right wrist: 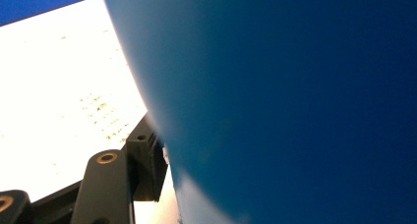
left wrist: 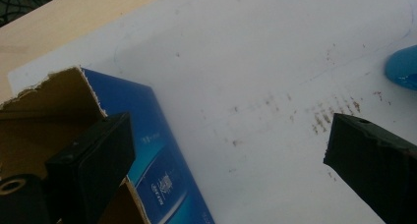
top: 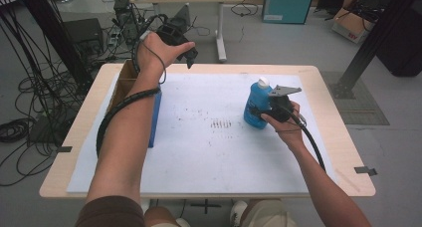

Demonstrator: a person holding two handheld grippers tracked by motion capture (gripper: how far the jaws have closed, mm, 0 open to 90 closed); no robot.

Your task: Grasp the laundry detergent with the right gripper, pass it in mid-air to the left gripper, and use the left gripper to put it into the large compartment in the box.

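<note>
Your right tool [top: 272,109] is clamped on the blue bottle [top: 257,103], which stands upright right of centre in the high view on the white sheet [top: 209,152] covering the counter [top: 343,152]. The bottle is smooth, rounded plastic with a white cap [top: 263,81]; in the right gripper view its blue wall presses against the one jaw visible there. Your left tool [top: 185,50] hangs at upper left with jaws wide apart, holding nothing. Below it, along the sheet's left edge, sits an open cardboard box [top: 155,118] with blue printed sides and a torn brown rim. Brown speckled stains [top: 220,123] mark the sheet between box and bottle.
</note>
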